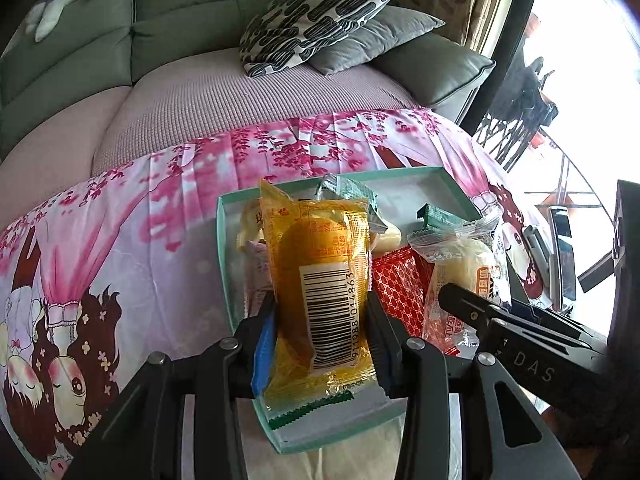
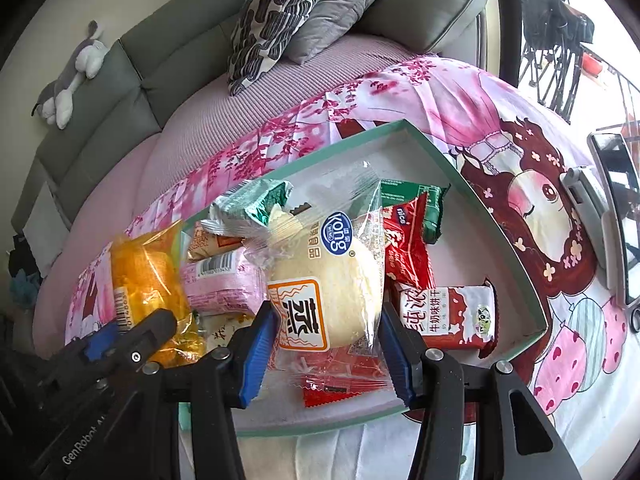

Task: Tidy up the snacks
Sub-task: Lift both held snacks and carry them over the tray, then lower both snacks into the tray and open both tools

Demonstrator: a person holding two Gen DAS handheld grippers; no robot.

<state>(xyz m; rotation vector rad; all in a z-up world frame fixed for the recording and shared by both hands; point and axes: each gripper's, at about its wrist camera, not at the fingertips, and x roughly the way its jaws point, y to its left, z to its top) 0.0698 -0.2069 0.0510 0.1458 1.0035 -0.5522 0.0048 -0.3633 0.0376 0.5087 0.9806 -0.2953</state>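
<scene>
My left gripper (image 1: 322, 320) is shut on a yellow cake packet (image 1: 320, 276) with a barcode, held over the left part of a shallow teal-rimmed box (image 1: 224, 240). The right gripper (image 2: 328, 340) is shut on a clear packet holding a pale round bun (image 2: 332, 280), above the same box (image 2: 496, 224). Inside the box lie a pink packet (image 2: 220, 280), red packets (image 2: 408, 248), a dark red biscuit packet (image 2: 448, 316) and green packets (image 2: 420, 200). The right gripper (image 1: 460, 300) with its bun packet (image 1: 460, 264) shows at the right of the left wrist view, and the left one (image 2: 120, 340) with the yellow packet (image 2: 148, 276) at the left of the right wrist view.
The box rests on a pink cartoon-print cloth (image 1: 120, 240) over a table. A grey sofa (image 1: 80, 60) with patterned and grey cushions (image 1: 320, 20) stands behind. A phone on a stand (image 2: 612, 208) sits at the right on the cloth. A plush toy (image 2: 68, 80) lies on the sofa back.
</scene>
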